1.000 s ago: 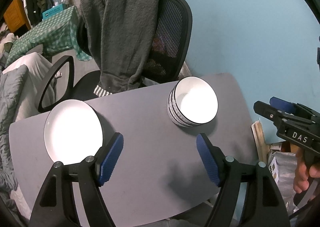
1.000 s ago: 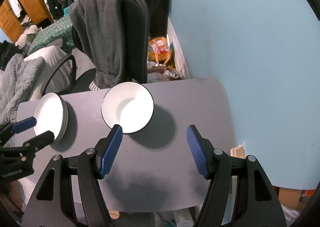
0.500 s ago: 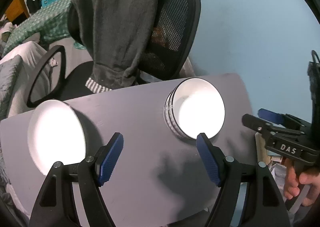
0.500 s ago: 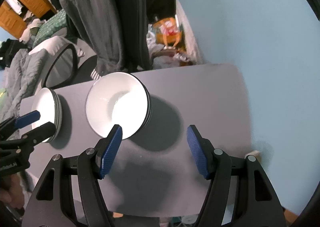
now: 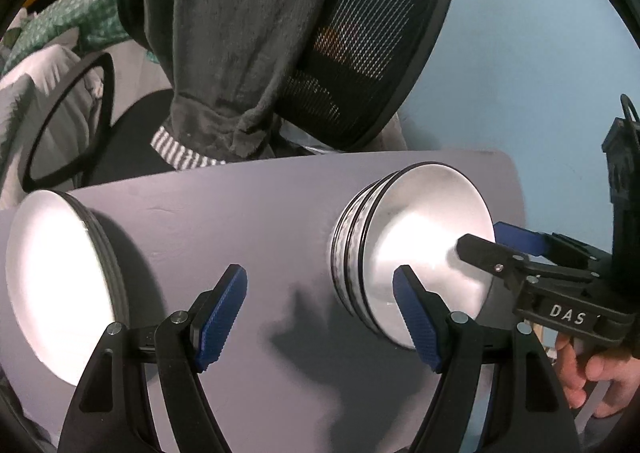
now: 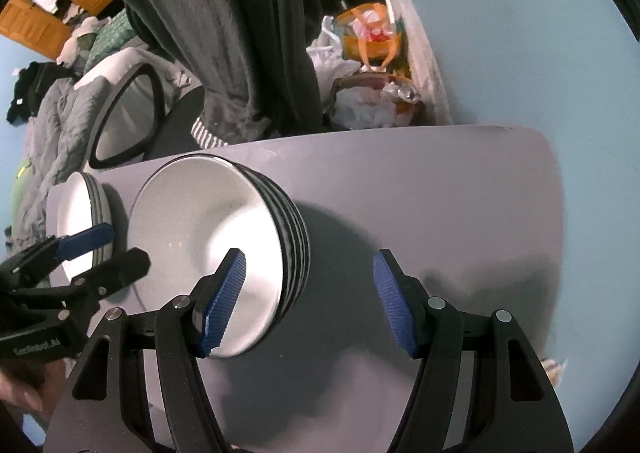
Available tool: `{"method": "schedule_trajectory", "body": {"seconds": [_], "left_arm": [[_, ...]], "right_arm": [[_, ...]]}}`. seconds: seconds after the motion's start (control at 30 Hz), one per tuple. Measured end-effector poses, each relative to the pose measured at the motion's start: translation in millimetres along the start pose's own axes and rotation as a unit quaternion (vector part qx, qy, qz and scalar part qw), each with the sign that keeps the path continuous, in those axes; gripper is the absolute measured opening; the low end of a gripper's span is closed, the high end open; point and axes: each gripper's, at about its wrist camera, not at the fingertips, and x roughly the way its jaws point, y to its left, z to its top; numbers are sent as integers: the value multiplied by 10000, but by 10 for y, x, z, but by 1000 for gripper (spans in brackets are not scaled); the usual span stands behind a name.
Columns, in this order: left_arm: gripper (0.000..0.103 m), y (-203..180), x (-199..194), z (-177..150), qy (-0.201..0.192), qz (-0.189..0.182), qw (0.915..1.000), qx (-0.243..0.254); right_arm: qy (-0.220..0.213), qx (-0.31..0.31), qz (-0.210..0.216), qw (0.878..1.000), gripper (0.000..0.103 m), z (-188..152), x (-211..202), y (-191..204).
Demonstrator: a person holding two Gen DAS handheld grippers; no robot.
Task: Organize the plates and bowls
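You hold nothing: left gripper and right gripper both released. Plates stacked at 9 o'clock, bowls stacked at 3 o'clock. Sorting looks near finished.

A grey surface with rounded corners carries two stacks, well apart. Toward its left end sits a stack of white plates, the rims dark at the edge. Toward the right sits a stack of bowls, white inside with black rims and black-and-white striped outsides. Soft shadows fall on the bare grey between and beside them.
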Motion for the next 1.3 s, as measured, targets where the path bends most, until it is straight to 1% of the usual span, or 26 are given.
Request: {"method": "schedule_trajectory", "body": {"seconds": [0.1,0.4,0.43,0.5,0.6,0.63,0.73,0.8,0.87,0.93,0.97,1.03,1.13,1.23,1.3], "left_arm": [[77,-5,107,24,49,29,10000,-21],[77,88,298,-7,106,-63,9990,-423],[77,101,316,-12,128,-64,9988,-474],[77,122,339,-22,168,-111,9982,-564],[77,133,362,-26,207,-92,9978,-625],[76,139,367,-23,208,-80,9976,-649],[71,159,387,-9,233,-181,9970,-721],[70,155,396,-8,223,-250,9966,-753],[66,145,406,-3,206,-352,9963,-757],[56,129,412,-4,216,-475,9958,-756],[54,109,411,-3,243,-523,9956,-740],[43,66,410,-3,266,-560,9958,-673],[33,4,409,-12,316,-637,9959,-555],[32,-28,375,-48,286,-462,9977,-415],[32,6,354,-77,290,-412,9980,-371]], "right_arm": [[77,-26,138,9999,66,47,81,-24],[259,2,447,9987,64,129,229,-87],[285,-9,462,9985,63,145,247,-86],[355,-63,460,9983,54,151,275,-76],[434,-140,476,9978,43,153,303,-57],[446,-156,507,9976,42,160,302,-53],[468,-228,573,9970,37,169,298,-39],[487,-278,650,9963,30,178,300,-30],[488,-310,634,9963,30,177,309,-17],[469,-348,599,9965,30,167,302,-5],[452,-351,581,9967,30,163,304,3],[406,-374,507,9972,30,148,301,31],[425,-424,400,9974,29,145,298,81],[481,-409,451,9970,28,124,314,97],[517,-407,503,9966,26,95,329,119]]}}
